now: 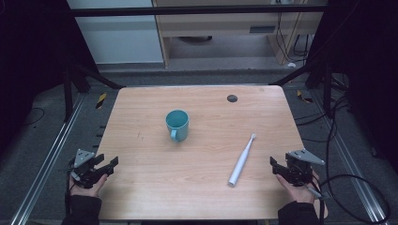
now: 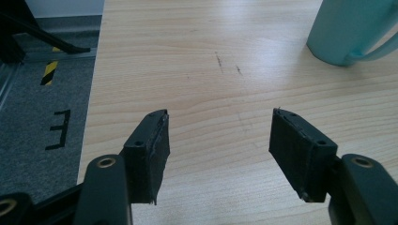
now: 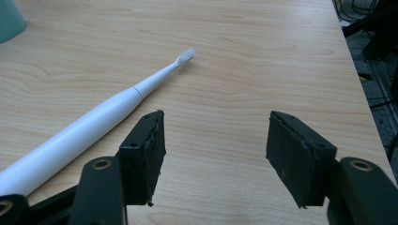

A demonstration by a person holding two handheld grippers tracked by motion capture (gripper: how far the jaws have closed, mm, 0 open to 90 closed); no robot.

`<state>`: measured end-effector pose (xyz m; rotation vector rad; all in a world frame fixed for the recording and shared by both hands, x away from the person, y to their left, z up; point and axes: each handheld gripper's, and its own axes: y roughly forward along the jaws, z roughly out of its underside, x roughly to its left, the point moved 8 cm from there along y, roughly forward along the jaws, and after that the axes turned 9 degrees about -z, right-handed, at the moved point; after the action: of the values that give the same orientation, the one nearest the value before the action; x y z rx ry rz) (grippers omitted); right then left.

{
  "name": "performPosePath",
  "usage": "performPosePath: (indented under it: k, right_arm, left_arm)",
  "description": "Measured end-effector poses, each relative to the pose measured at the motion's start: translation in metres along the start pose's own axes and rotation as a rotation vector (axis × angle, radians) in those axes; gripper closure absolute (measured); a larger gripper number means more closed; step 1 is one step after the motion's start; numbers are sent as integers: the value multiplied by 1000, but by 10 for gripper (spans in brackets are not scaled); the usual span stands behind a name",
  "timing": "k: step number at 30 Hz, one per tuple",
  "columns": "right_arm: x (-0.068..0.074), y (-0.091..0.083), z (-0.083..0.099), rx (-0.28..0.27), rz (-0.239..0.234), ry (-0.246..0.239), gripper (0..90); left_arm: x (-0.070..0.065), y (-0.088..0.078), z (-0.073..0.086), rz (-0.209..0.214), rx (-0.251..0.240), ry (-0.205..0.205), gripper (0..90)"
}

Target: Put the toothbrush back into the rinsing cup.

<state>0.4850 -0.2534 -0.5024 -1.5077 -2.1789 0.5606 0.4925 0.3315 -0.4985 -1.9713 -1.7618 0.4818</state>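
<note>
While both grippers rest at the near table corners, the left gripper and right gripper stand with jaws apart, holding nothing; the white electric toothbrush lies beside the right one, with the teal mug mid-table.

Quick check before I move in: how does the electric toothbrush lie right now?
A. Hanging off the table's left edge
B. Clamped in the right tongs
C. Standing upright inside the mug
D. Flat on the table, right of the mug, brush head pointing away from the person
D: the white toothbrush lies flat on the table, apart from the teal mug, bristles at the far end; the open right tongs hold nothing.
</note>
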Motion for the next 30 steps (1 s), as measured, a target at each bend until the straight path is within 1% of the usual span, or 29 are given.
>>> performPosePath:
  k: [1,3,6,9,11,12,13,14,15,17,20,22,25,27,30]
  right_arm:
    - [0,0,0,0,0,0,378]
    - [1,0,-1,3,-1,-15,391]
    - [5,0,-3,7,-14,-25,406]
    - [15,2,-5,15,-42,-35,441]
    - [21,4,-6,26,-57,-54,452]
    - [28,5,-9,33,-65,-68,448]
    - [28,5,-9,33,-65,-68,448]
    - [35,6,-11,28,-76,-70,429]
    - [35,6,-11,28,-76,-70,429]
    - [41,7,-12,34,-84,-72,419]
    - [48,9,-14,38,-91,-71,416]
    - [54,8,-18,29,-104,-69,412]
    - [58,8,-19,27,-109,-67,413]
    - [61,8,-21,29,-110,-71,417]
    - [65,8,-23,27,-119,-60,428]
  left_arm:
    - [0,0,0,0,0,0,379]
    - [-1,0,1,-1,3,2,381]
    - [0,-1,4,0,1,4,383]
    - [2,-1,4,3,5,-11,386]
    - [3,-1,4,3,8,-9,387]
    - [3,-1,5,4,13,-2,387]
    - [2,-1,5,6,15,-4,387]
    - [2,-1,6,6,18,-3,386]
    - [1,-1,6,6,21,-3,386]
    - [1,0,7,9,27,-2,387]
    - [-1,1,7,13,29,7,387]
    - [-3,2,8,15,31,15,386]
    - [-5,2,8,20,35,21,386]
    - [-8,3,9,22,40,31,386]
    - [-10,3,9,21,39,48,386]
